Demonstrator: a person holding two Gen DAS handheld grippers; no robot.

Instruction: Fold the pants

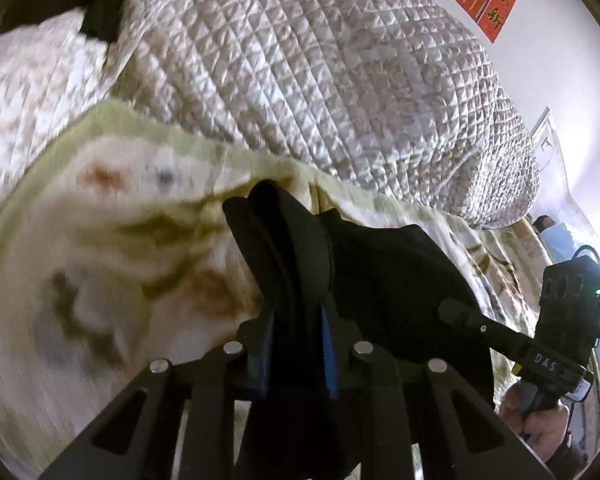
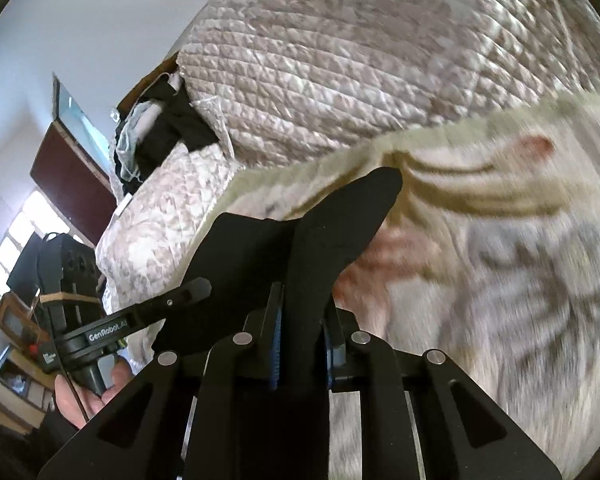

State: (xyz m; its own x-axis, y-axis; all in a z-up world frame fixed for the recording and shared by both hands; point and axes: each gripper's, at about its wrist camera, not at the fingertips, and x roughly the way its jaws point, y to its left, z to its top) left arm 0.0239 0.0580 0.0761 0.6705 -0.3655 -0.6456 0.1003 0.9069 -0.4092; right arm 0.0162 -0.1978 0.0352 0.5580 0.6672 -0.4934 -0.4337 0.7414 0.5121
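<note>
Both grippers, left gripper [image 1: 296, 280] and right gripper [image 2: 300, 300], pinch black pants [image 1: 380, 280] edge above blanket [image 1: 100, 260].

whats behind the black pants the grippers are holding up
Behind the black pants lies a floral blanket, with a quilted comforter heaped further back. The blanket directly behind the fabric is covered.
</note>
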